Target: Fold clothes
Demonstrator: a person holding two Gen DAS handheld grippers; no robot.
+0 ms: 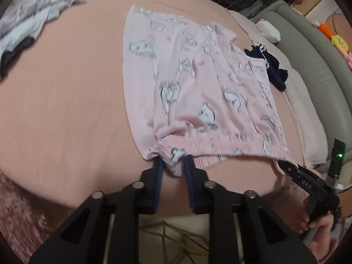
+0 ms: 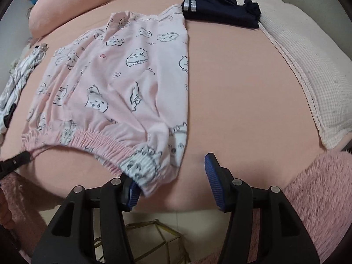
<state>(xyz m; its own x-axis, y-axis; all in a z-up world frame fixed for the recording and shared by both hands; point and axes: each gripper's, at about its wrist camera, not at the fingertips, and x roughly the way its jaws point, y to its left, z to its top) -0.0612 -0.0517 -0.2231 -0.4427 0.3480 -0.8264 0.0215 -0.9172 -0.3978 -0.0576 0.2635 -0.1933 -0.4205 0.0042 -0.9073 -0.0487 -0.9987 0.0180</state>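
Pink pyjama bottoms (image 1: pixel 198 83) (image 2: pixel 114 77) printed with cartoon animals lie flat on the pink bed sheet (image 1: pixel 66 101), their elastic waistband (image 2: pixel 94 140) nearest to me. My left gripper (image 1: pixel 174 164) is shut on the waistband's bunched left corner, and its black tip (image 2: pixel 21 158) shows at the left edge of the right wrist view. My right gripper (image 2: pixel 170 171) is open at the waistband's right corner. The fabric drapes over its left pad (image 2: pixel 133 190), while the right pad (image 2: pixel 212 169) stands apart from it. A hand (image 1: pixel 316 226) holds the right gripper (image 1: pixel 285 165).
A crumpled grey-white garment (image 1: pixel 37 13) (image 2: pixel 19 77) lies left of the bottoms and a navy garment with striped trim (image 2: pixel 222 8) (image 1: pixel 274 68) beyond them. A pink pillow (image 2: pixel 66 4), a cream quilt (image 2: pixel 308 70) and a fluffy pink blanket (image 2: pixel 319 193) edge the bed. A wire basket (image 2: pixel 154 237) is below.
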